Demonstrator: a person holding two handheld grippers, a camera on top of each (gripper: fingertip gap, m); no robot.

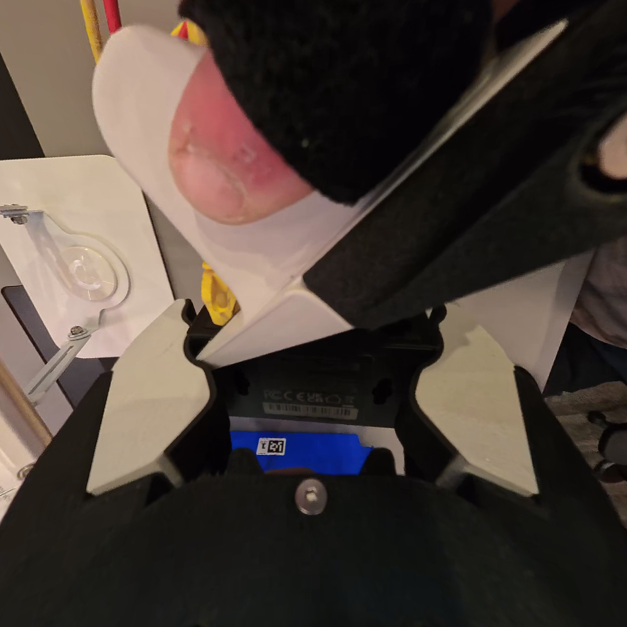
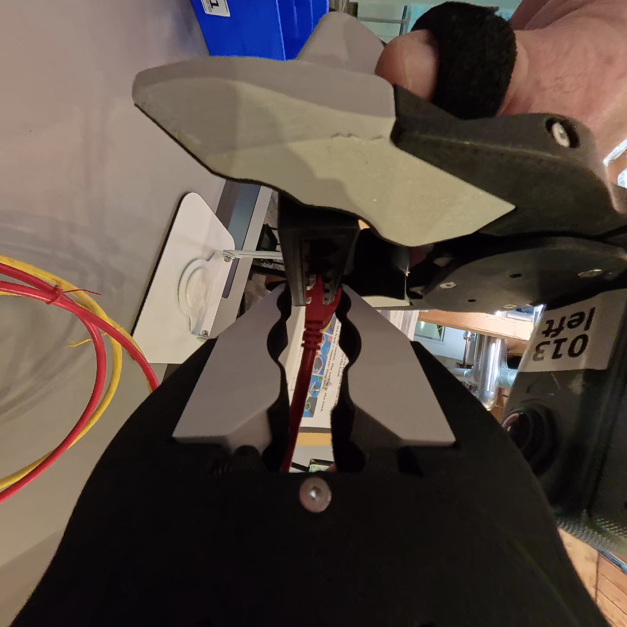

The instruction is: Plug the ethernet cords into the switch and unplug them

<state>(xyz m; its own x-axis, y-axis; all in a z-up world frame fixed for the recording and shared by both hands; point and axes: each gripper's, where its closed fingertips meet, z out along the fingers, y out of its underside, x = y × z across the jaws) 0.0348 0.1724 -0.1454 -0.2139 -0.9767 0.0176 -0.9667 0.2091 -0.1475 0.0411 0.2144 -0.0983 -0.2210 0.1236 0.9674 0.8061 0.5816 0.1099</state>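
The left claw (image 1: pixel 312 366) was clamped across the black switch (image 1: pixel 310 390), one pale finger (image 1: pixel 159 383) pressed against each end of its body, with the switch's labelled underside facing the left wrist camera. In the right wrist view the right claw (image 2: pixel 310 305) stood partly open around the red ethernet cord (image 2: pixel 300 383); its pale fingers (image 2: pixel 234 376) flanked the ribbed boot just short of the switch (image 2: pixel 319 251), and whether they touched the cord I could not tell. The red plug (image 2: pixel 319 295) sat in a port on the switch's near face. A yellow plug (image 1: pixel 219 298) showed at the far left corner of the switch. Slack red and yellow cord (image 2: pixel 101 359) looped on the grey desk (image 2: pixel 68 152) to the left. Beyond lay a white plate (image 2: pixel 190 258) with a clear suction mount, and a blue bin (image 2: pixel 258 27) farther off.
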